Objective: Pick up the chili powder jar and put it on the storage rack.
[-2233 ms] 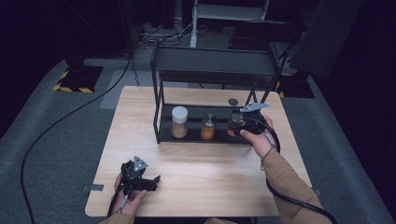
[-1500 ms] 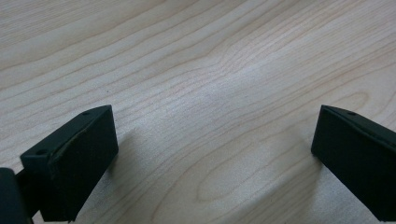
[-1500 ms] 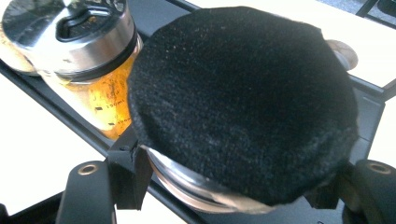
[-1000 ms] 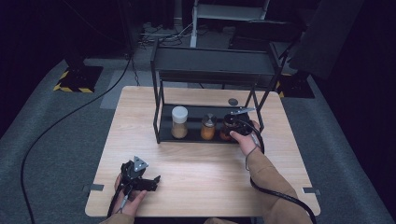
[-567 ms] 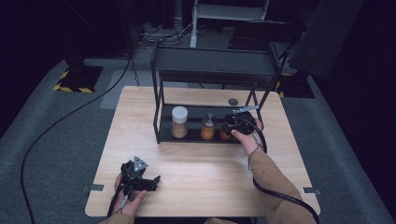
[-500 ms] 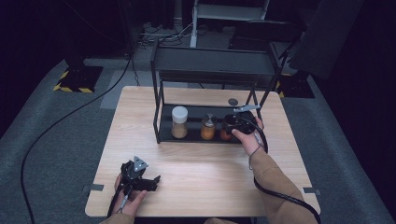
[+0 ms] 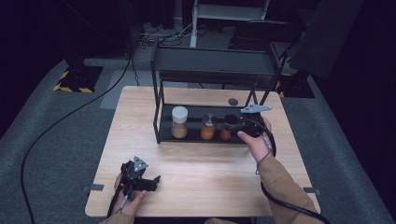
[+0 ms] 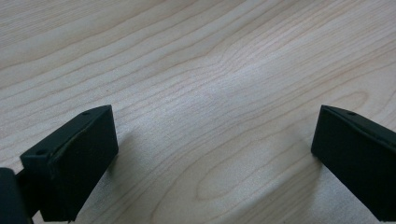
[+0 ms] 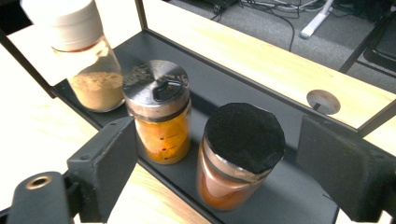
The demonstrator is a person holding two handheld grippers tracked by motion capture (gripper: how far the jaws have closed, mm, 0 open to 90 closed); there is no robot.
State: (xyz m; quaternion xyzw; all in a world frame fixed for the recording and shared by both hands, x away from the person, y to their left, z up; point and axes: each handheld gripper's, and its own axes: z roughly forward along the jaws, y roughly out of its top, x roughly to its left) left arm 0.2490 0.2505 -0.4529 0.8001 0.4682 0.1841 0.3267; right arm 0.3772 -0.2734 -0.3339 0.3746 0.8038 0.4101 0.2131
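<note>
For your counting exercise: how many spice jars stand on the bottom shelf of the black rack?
3, in one row: the white-lidded jar at the left end, the silver-lidded jar in the middle, the black-lidded jar at the right. None seems hidden.

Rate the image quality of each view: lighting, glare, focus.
High view: dark surroundings, the lit table readable, jars small and soft. Left gripper view: even light, sharp wood grain, soft shadows beside the pads. Right gripper view: jars crisp, the white cap and the tabletop at left overexposed, near pads slightly blurred.
</note>
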